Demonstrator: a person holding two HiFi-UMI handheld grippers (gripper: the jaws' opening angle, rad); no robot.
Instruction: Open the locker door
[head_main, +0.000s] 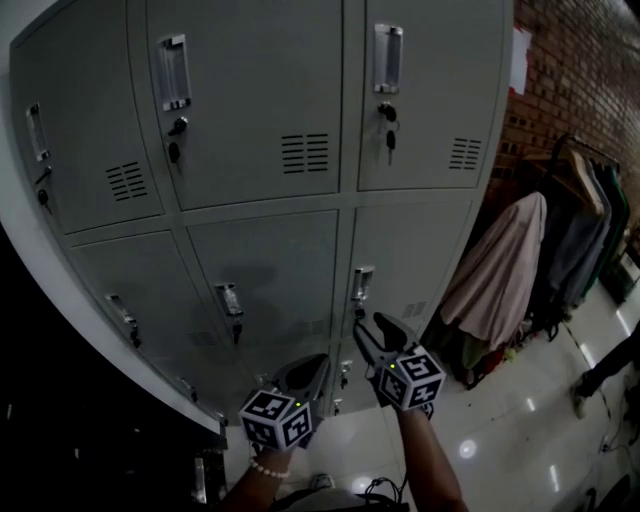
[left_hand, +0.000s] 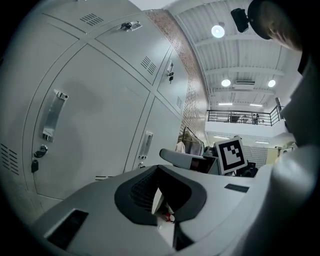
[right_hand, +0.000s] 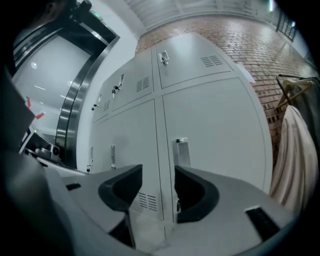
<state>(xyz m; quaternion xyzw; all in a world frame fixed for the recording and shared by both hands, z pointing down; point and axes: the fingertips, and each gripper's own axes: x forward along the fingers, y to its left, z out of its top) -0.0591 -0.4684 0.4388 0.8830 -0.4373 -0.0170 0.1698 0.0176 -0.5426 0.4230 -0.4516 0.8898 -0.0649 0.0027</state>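
Head view, looking down a bank of grey lockers (head_main: 250, 80) that fills the upper left and centre of the frame. All doors visible are closed. The lower right door (head_main: 410, 260) carries a vertical handle (head_main: 362, 286) near its left edge, just above centre-bottom of the frame. Keys (head_main: 390, 135) hang from the lock of the upper right door.

Left tool (head_main: 318, 362), bottom centre: its jaws curve together into a closed loop, with no object gripped. It is clear of the lockers. In the left gripper view the left tool (left_hand: 159, 172) shows its dark pads drawn close, with locker fronts across the left half of the frame and the marker cube (left_hand: 231, 154) of the other tool at right centre.

Right tool (head_main: 372, 335), just right of the left one: its jaws stand wide apart and empty. In the right gripper view the right tool (right_hand: 157, 175) frames the seam between two lower doors. The handle (right_hand: 181, 151) of the door (right_hand: 215, 130) appears just above the right-hand jaw, apart from it.

At the right edge of the head view, garments (head_main: 500, 270) hang before a brick wall (head_main: 570, 70) above a glossy floor (head_main: 520, 430).
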